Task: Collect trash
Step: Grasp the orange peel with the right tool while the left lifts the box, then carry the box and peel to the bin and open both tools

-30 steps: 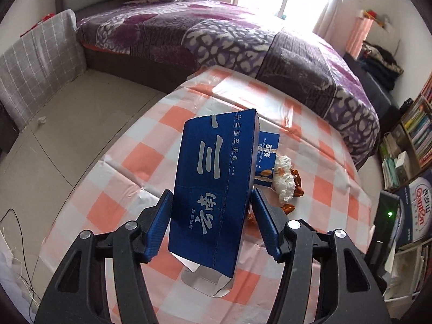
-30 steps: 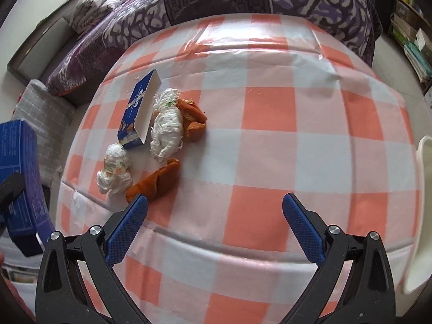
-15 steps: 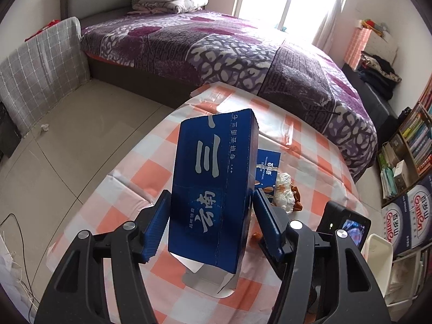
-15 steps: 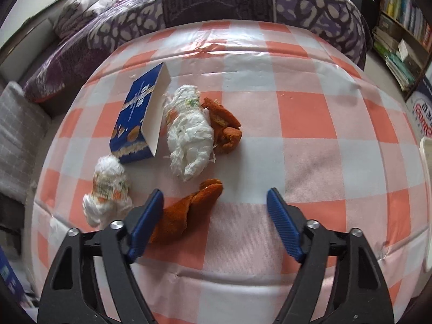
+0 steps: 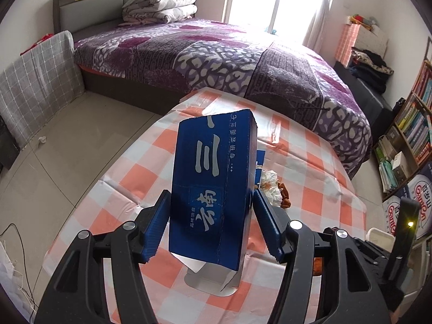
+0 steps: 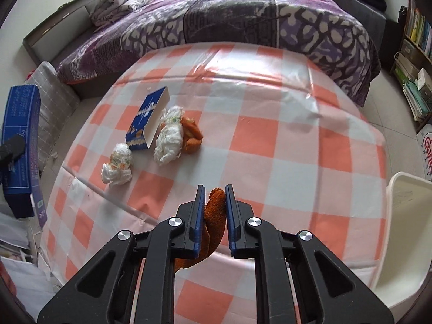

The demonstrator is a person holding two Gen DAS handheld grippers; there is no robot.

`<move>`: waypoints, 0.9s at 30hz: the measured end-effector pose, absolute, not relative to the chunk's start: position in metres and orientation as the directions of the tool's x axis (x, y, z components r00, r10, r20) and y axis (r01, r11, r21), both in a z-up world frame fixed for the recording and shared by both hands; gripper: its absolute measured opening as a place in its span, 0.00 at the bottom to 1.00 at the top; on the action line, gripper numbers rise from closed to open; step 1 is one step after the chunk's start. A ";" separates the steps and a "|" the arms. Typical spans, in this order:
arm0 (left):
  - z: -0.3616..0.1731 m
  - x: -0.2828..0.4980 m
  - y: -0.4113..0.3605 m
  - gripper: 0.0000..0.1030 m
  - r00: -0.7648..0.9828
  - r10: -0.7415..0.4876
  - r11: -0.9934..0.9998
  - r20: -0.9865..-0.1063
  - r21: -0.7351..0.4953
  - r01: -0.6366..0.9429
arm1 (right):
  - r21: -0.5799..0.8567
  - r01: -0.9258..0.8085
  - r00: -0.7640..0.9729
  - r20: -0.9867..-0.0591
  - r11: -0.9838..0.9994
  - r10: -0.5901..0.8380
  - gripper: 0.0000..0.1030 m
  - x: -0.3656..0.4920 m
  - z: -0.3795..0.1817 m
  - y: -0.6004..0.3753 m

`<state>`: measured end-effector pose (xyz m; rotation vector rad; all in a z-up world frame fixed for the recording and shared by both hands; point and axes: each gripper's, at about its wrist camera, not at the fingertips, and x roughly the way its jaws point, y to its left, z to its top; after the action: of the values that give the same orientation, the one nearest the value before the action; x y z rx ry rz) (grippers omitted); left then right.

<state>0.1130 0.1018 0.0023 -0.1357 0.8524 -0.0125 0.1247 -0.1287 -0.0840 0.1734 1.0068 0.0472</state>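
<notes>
Closest to me, the right gripper (image 6: pixel 213 202) has its fingers pinched tight on an orange peel (image 6: pixel 214 216), lifted just above the checked tabletop (image 6: pixel 283 162). The left gripper (image 5: pixel 212 224) has its fingers spread partway, clamped on both sides of a tall blue carton (image 5: pixel 213 189) held upright over the tabletop's near edge. Farther out on the cloth lie a crumpled tissue (image 6: pixel 117 168), a small blue box (image 6: pixel 147 122) on its side, another tissue wad (image 6: pixel 168 137) touching more peel (image 6: pixel 192 135). Beyond stands the purple bed (image 6: pixel 243 16).
</notes>
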 end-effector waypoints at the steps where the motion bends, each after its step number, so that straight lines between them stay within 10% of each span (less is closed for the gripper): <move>1: 0.003 0.113 0.098 0.59 0.663 -0.072 0.991 -0.745 -0.127 -0.035 | 0.163 0.044 0.548 -0.829 0.986 0.113 0.14 0.123 -0.077 -0.134; 27: -0.017 0.098 -0.039 0.59 0.638 -0.234 0.964 -0.734 -0.091 0.249 | 0.219 0.326 0.650 -0.758 0.920 -0.050 0.14 0.080 -0.032 -0.288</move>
<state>0.0979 -0.0388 -0.0174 0.0194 0.8347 -0.2760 0.0800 -0.2881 -0.0321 0.3541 0.8402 -0.2187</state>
